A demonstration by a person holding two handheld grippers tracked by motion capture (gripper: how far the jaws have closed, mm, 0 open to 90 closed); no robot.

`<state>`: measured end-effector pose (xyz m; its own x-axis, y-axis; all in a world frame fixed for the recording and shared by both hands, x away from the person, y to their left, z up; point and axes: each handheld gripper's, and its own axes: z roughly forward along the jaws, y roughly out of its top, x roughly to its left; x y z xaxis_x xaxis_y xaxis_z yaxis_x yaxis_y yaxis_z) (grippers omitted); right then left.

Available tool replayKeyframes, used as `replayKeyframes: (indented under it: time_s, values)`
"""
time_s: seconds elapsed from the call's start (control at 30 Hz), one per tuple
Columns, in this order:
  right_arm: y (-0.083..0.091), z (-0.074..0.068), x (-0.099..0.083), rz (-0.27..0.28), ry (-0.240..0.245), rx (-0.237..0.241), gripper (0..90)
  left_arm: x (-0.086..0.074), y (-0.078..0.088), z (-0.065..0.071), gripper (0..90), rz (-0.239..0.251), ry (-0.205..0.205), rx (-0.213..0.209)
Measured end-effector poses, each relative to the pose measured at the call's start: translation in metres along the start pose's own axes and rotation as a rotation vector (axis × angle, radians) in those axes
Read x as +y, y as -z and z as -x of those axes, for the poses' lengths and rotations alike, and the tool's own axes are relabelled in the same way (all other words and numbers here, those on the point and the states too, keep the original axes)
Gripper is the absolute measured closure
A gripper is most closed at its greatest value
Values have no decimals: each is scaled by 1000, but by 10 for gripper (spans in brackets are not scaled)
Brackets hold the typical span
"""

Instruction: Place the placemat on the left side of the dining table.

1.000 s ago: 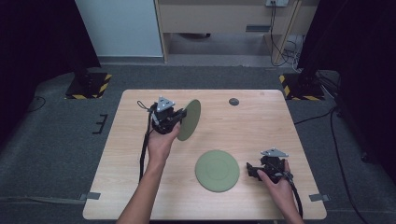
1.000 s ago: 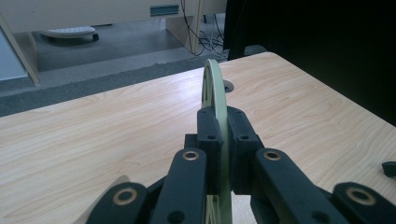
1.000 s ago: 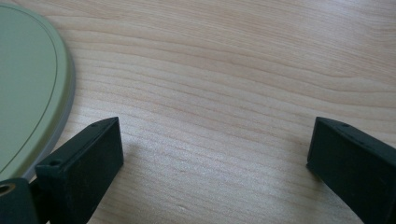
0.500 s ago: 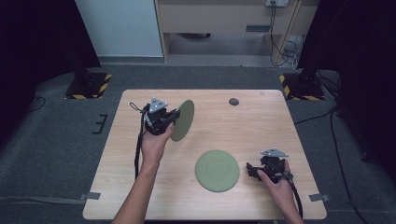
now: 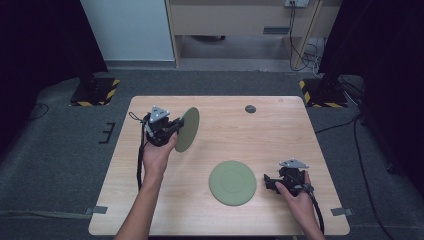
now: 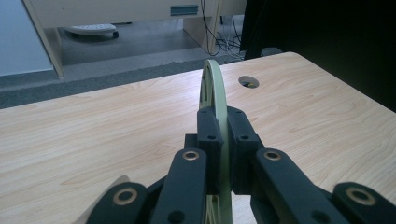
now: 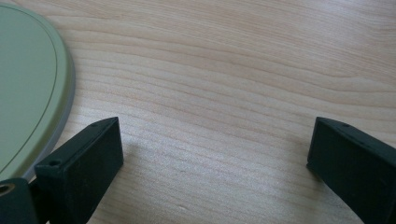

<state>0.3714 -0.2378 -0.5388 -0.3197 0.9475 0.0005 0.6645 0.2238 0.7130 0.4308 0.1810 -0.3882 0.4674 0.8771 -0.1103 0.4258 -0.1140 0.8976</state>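
Note:
My left gripper (image 5: 172, 127) is shut on the rim of a green plate (image 5: 187, 129), which it holds on edge above the table's left half. In the left gripper view the plate (image 6: 214, 88) stands upright between the two black jaws of the left gripper (image 6: 223, 147). A second green plate (image 5: 232, 182) lies flat on the table near the front. My right gripper (image 5: 268, 182) rests just right of it, open, with bare wood between the jaws of the right gripper (image 7: 212, 154). The flat plate's rim (image 7: 32, 93) shows at that view's left.
The wooden table (image 5: 280, 135) has a round cable hole (image 5: 250, 109) near its back edge, also in the left gripper view as the cable hole (image 6: 248, 82). Grey carpet surrounds the table. A wooden desk and cables (image 5: 300, 30) stand behind it.
My left gripper has carried the upright plate leftward and slightly toward the front. The right gripper and the flat plate have stayed put.

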Motion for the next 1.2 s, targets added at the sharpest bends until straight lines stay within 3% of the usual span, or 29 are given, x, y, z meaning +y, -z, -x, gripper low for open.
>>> replayKeyframes:
  time_s: [1.2]
  values:
    - [0, 0, 0, 0, 0, -2, 34, -21, 18, -29, 856, 1, 42, 48]
